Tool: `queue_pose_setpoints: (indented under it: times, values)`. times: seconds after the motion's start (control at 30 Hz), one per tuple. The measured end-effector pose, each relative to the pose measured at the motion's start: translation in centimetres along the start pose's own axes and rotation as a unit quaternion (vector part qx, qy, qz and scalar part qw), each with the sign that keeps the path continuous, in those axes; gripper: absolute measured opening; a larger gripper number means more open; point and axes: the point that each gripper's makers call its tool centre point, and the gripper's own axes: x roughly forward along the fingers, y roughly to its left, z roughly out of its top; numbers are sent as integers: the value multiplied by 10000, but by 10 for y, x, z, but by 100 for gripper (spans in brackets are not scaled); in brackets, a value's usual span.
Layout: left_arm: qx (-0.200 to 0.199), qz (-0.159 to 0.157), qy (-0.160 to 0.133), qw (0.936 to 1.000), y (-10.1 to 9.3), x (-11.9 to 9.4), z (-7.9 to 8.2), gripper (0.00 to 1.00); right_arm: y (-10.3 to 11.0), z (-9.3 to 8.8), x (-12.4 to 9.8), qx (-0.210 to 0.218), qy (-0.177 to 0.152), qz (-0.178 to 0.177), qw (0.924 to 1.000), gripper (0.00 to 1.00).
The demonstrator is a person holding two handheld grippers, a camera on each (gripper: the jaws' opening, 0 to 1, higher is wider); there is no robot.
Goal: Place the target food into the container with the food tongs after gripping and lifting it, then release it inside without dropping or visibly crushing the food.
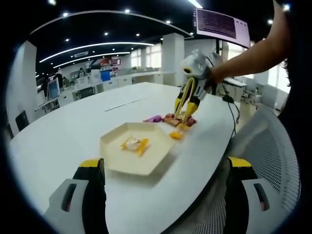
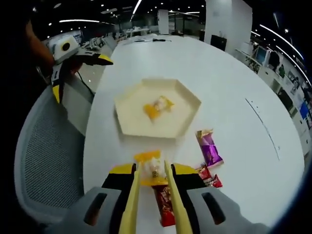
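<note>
Yellow-wrapped candy [image 2: 153,165] between tongs [image 2: 151,195]

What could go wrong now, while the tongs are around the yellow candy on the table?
The yellow tongs straddle the yellow-wrapped candy beside other snack packets; a neighbour could be dragged along. A hard squeeze may crush it, a loose one may drop it short of the hexagonal tray.
</note>
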Motion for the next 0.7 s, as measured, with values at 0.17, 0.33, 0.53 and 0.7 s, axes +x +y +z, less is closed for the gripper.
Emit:
queue_pose_setpoints:
  times: [0.17,0.33,0.53,0.7]
  values:
    - [-52,21,-22,10000,2,-1,1,99,-1,-6,10,-14,103,23,9999,28]
    - [-82,18,-28,10000,2,0,0,99,-2,-13,19,-38,291,63,9995,28]
    - [-129,1,-44,9999,2,0,1,99,1,-21,30,-184,516,85,9985,28]
    - [-152,8,-47,9999,2,-1,1,99,6,-24,34,0,543,194,9983,28]
